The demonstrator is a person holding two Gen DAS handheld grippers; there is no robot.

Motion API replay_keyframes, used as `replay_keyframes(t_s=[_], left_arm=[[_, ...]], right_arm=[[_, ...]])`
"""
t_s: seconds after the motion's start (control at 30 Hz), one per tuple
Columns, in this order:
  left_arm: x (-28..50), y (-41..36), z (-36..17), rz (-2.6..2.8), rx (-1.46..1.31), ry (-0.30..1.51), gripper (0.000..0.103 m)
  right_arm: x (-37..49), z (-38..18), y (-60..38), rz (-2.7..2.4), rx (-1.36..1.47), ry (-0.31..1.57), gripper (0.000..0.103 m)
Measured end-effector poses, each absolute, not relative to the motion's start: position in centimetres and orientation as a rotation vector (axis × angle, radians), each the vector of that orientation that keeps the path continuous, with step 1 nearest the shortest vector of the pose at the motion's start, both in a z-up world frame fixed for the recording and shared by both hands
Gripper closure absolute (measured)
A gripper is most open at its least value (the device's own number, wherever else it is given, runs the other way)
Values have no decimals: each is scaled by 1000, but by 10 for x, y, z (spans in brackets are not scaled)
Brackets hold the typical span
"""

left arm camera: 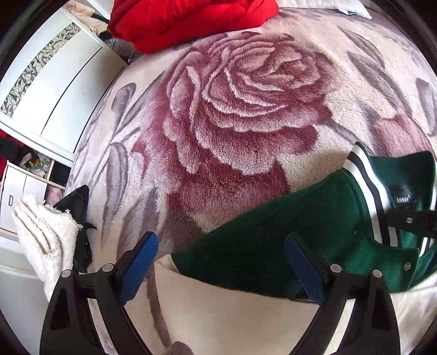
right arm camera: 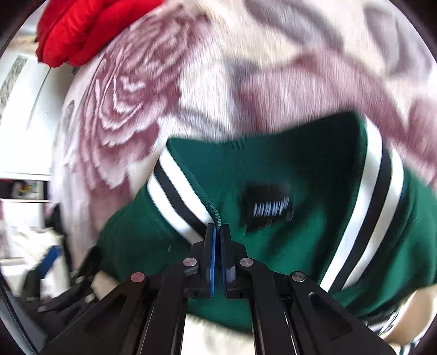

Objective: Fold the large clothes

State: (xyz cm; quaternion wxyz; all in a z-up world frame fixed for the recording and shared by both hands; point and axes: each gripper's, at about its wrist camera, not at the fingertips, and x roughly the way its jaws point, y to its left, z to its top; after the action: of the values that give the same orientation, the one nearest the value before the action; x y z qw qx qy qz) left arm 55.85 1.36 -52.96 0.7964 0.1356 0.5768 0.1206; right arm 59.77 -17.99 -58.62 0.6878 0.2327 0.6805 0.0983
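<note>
Green varsity jacket (right arm camera: 286, 169) with cream sleeves lies on a rose-patterned fleece blanket (left arm camera: 245, 109). Right gripper (right arm camera: 217, 232) is pinched closed on what looks, through blur, like the zipper edge at the striped collar. Left gripper (left arm camera: 221, 254) hangs wide open over the jacket's shoulder, gripping nothing

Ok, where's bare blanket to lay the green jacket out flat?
Free: the rose blanket between the red garment at its far edge and the green jacket near the fingers. Crowded: the left edge, with a white fluffy item and black cloth.
</note>
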Motion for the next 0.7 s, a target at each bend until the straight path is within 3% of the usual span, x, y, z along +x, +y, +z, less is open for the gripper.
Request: replay_keyframes(t_s=[0.1, 0.17, 0.23, 0.43, 0.5, 0.57, 0.7], left_arm=[[547, 4, -529, 237, 313, 1223, 7], [541, -7, -535, 217, 338, 1226, 7], [541, -17, -543, 210, 346, 1236, 7], [544, -36, -562, 215, 375, 1245, 7], [543, -40, -565, 214, 397, 1234, 7], [541, -41, -566, 212, 409, 1229, 7], [538, -39, -562, 213, 400, 1227, 7]], right_arm=[[574, -557, -219, 167, 509, 1526, 86], [559, -543, -245, 108, 470, 1501, 56], [550, -546, -261, 74, 475, 1512, 51], [550, -607, -243, 3, 357, 1677, 50], [548, -608, -231, -32, 272, 1630, 52], [547, -602, -220, -77, 178, 1600, 74], [547, -591, -229, -134, 223, 1544, 86]])
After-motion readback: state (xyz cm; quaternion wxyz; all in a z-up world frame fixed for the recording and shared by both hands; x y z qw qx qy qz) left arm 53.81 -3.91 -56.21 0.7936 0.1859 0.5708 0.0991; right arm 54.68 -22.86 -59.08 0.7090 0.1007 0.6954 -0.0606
